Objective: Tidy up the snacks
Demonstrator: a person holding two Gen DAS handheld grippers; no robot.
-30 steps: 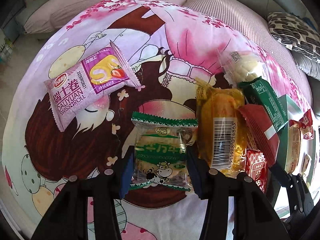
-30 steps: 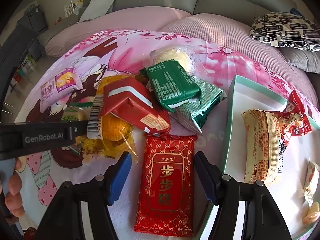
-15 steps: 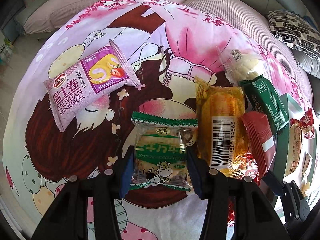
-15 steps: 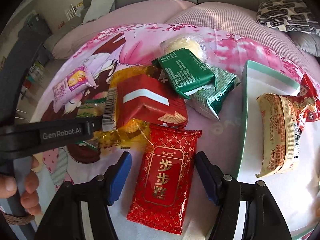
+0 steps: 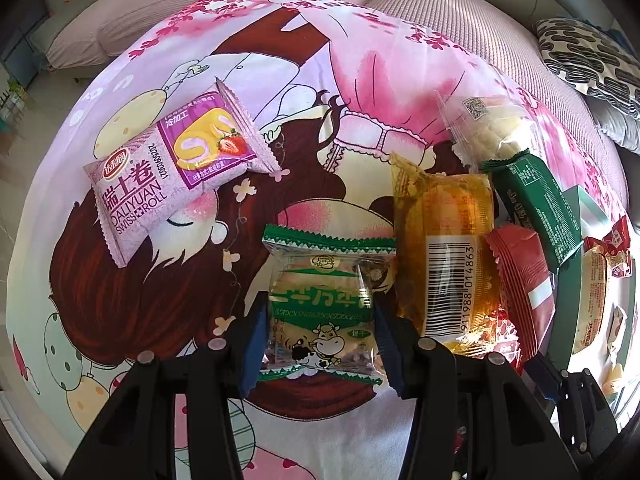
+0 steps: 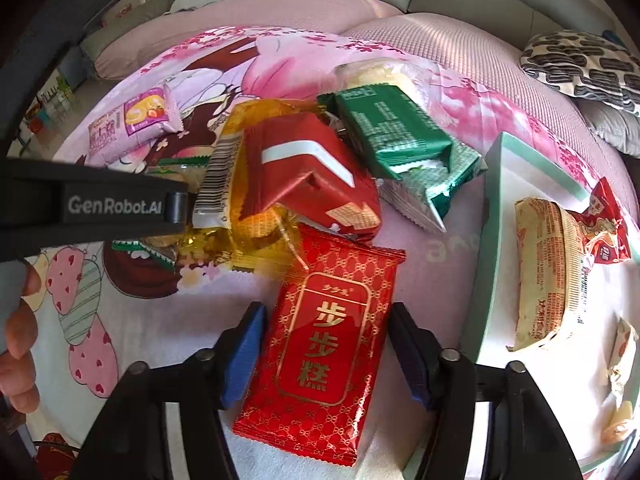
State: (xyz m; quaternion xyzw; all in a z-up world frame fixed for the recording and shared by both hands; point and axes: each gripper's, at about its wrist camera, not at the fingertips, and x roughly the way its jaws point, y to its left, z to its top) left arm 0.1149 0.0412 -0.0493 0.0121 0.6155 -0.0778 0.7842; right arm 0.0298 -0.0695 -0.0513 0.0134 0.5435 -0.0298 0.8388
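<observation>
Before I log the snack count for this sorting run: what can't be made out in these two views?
- Tray, right wrist view: its far right side is cut off by the picture edge, so its contents can't be counted.
- Orange packet, same view: mostly hidden under the red packet.
- Small wrapped sweets, left wrist view: too small and distorted to identify.
- Clear-wrapped pastry: label unreadable.

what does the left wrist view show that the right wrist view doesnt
Only the left wrist view: the left claw pressing on the cow biscuit pack, seen whole.

Only the right wrist view: the right claw, which has just been closing, around the red cake pack; fingers of the person's hand.

Both: swiss roll pack, yellow barcode pack, green pack, tray.
</observation>
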